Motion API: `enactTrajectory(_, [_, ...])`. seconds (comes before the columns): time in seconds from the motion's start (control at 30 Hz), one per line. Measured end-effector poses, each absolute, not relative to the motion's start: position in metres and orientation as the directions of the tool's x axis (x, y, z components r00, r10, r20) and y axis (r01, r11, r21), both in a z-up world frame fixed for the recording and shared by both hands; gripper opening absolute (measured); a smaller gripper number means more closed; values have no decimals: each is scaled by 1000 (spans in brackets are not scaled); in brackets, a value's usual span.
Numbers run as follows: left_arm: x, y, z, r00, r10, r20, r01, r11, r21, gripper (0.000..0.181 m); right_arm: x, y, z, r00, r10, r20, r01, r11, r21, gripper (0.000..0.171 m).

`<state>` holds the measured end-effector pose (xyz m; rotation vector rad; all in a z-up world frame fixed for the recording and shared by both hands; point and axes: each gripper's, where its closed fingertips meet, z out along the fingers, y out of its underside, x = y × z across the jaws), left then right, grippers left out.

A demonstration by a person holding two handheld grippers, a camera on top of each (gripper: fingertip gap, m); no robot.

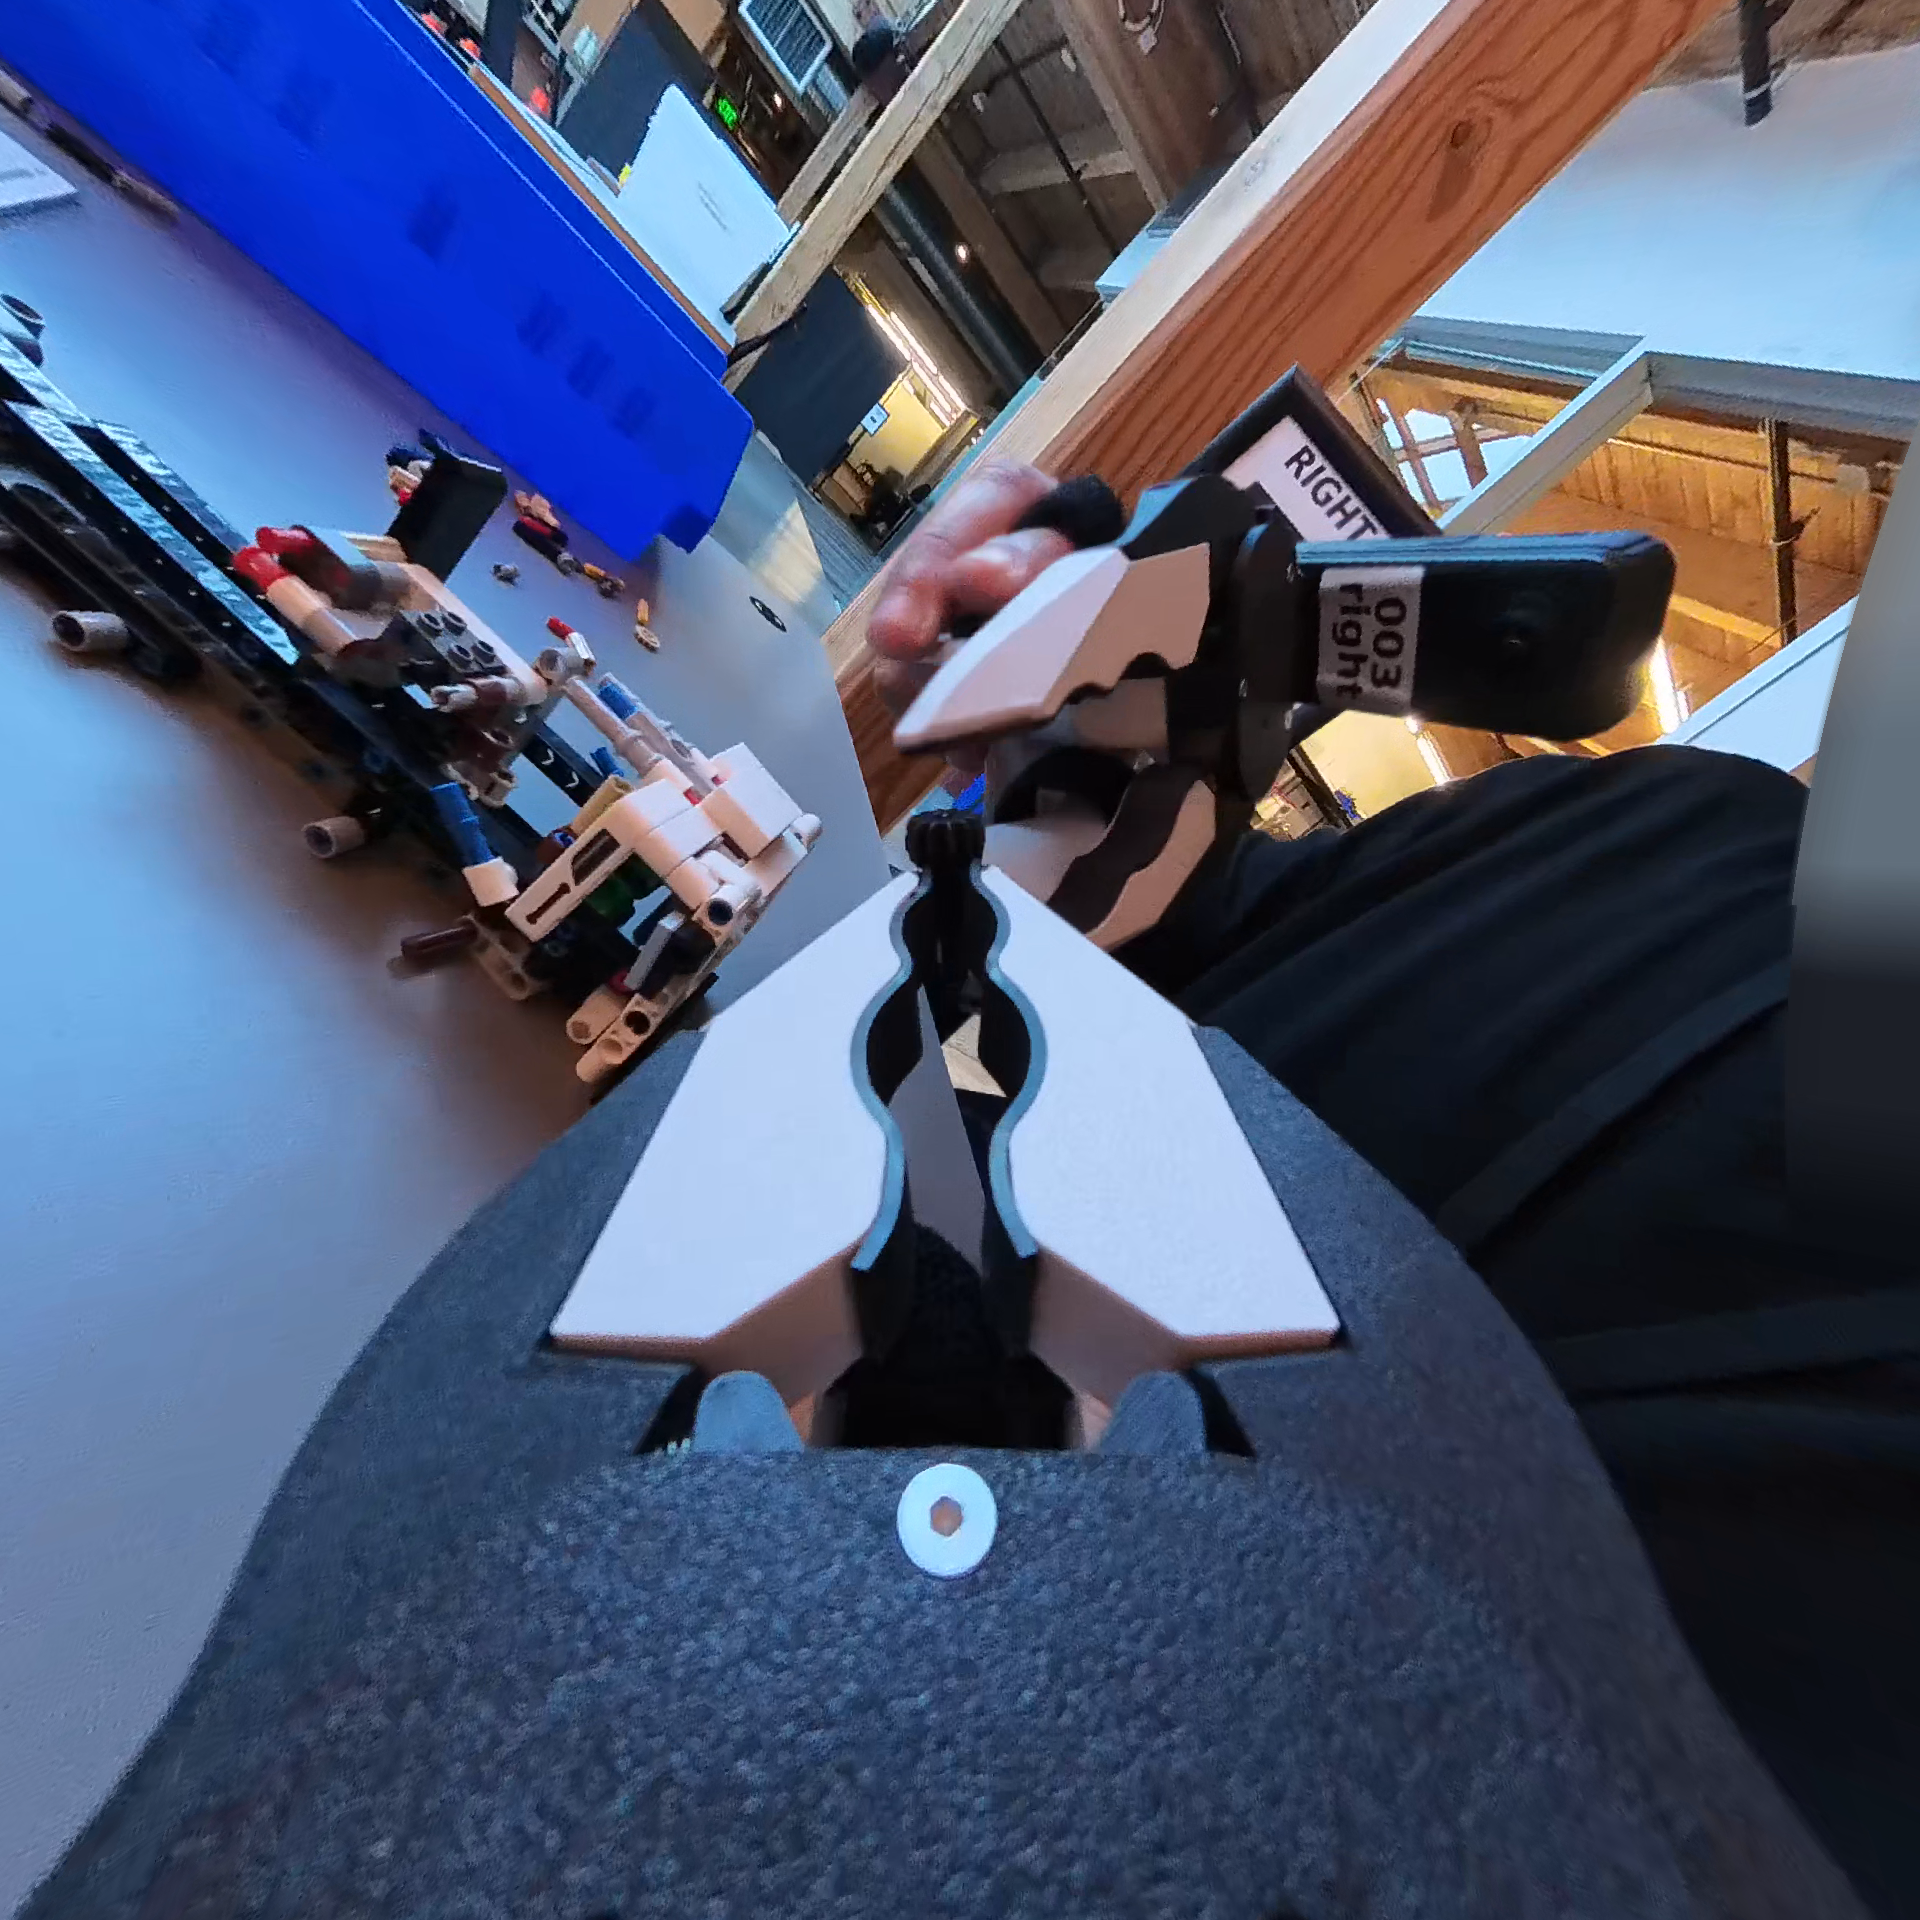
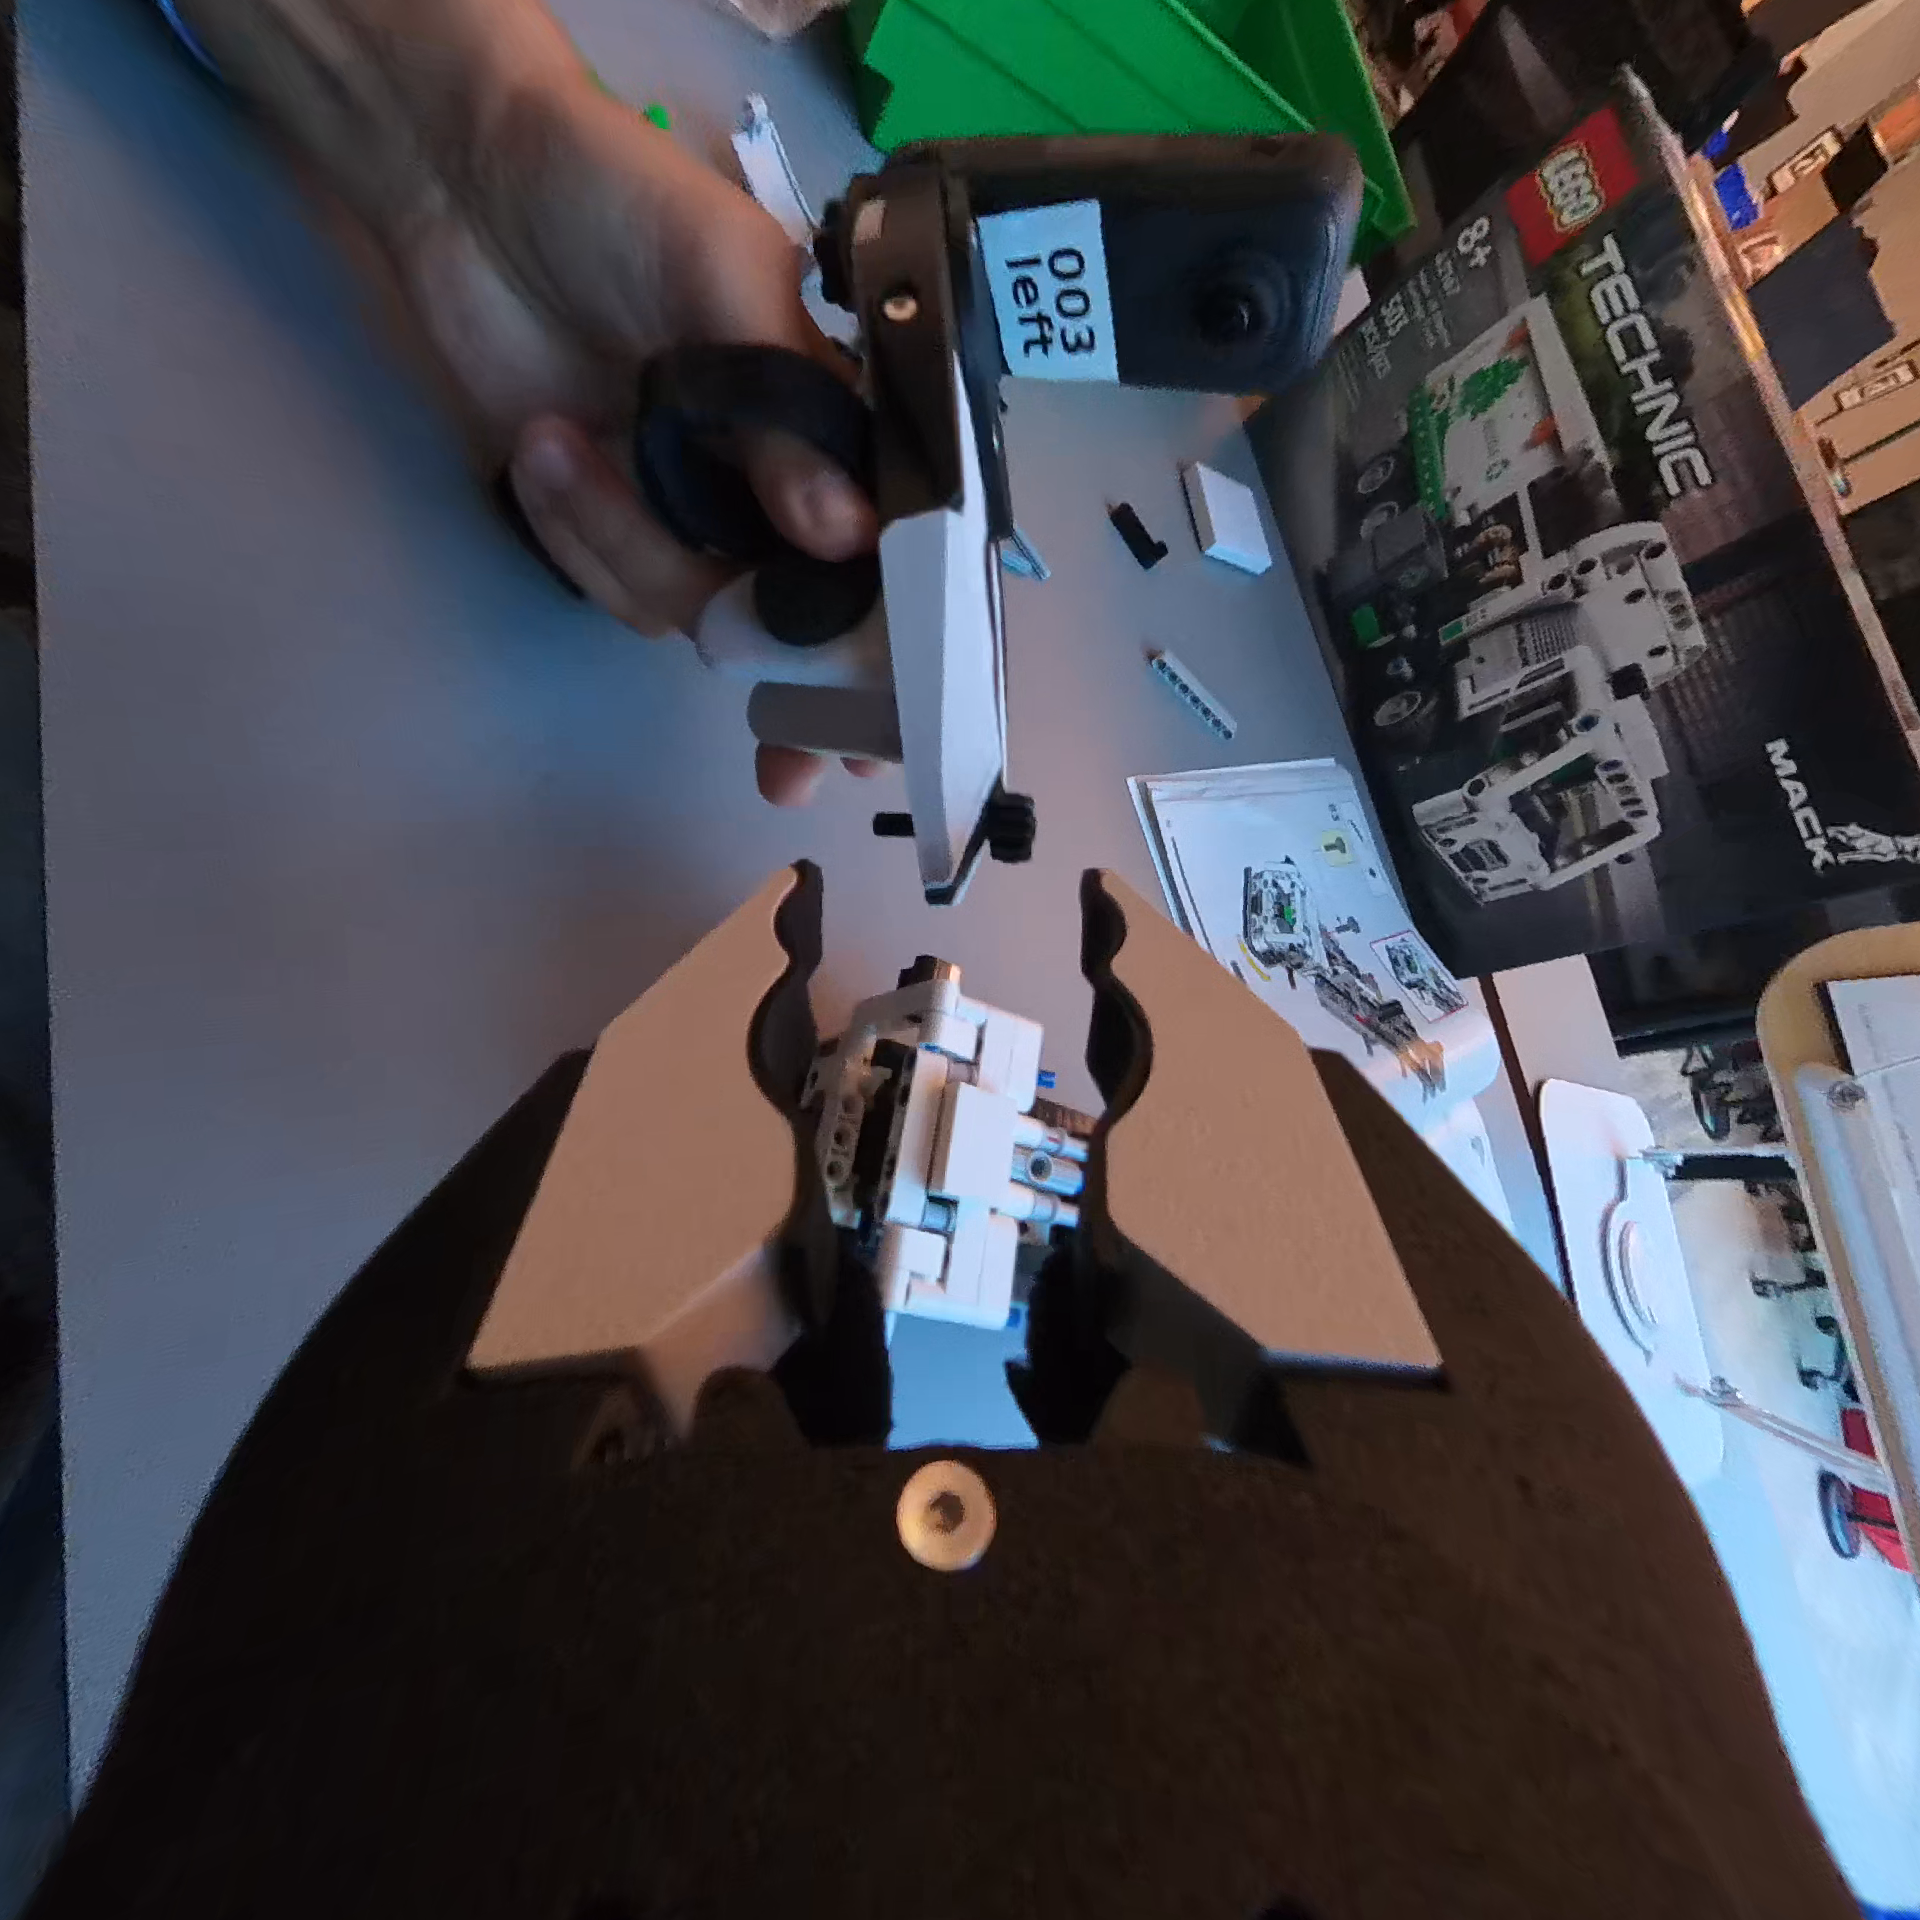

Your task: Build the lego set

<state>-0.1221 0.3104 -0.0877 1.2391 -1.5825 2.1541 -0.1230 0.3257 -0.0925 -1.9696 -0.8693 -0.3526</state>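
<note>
The left gripper (image 1: 948,883) is pinched shut on a small black gear on an axle (image 1: 937,837), only the tips gripping it, so a nudge could flick it onto the table (image 2: 312,831). The right gripper (image 2: 948,883) hangs with jaws spread and nothing held, the half-built white truck model (image 2: 940,1153) lying just beyond and between its fingers. If it bumps the model or the left tips just ahead, the gear may drop among the loose pieces (image 1: 582,582).
</note>
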Motion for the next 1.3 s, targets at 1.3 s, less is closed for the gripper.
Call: enactTrajectory(1.3, [-122,310,-83,-679,-381,628,-489,-404,-773,2,-131,333,-89,714,386,584,697,-315,-644,37])
